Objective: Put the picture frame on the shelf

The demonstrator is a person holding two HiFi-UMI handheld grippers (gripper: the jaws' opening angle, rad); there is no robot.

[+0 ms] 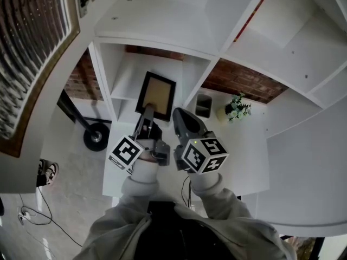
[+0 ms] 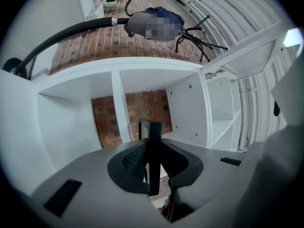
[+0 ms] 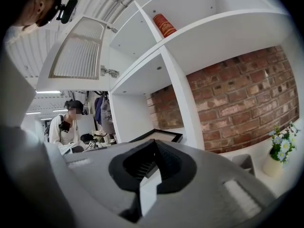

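A black picture frame (image 1: 155, 96) with a tan panel is at the mouth of a white shelf compartment (image 1: 126, 69) backed by brick. My left gripper (image 1: 147, 112) is shut on the frame's near lower edge. In the left gripper view the frame (image 2: 154, 160) shows edge-on, clamped between the dark pads (image 2: 135, 158). Whether the frame rests on the shelf board I cannot tell. My right gripper (image 1: 182, 116) hovers just to the frame's right, jaws together with nothing in them. In the right gripper view the frame (image 3: 159, 135) lies beyond the closed tips (image 3: 153, 144).
A white divider (image 1: 192, 88) separates the frame's compartment from the neighbouring one, which holds a dark cup (image 1: 204, 105) and a small potted plant (image 1: 236, 108). A red can (image 3: 164, 25) lies on an upper shelf. A person (image 3: 64, 129) sits far behind at the left.
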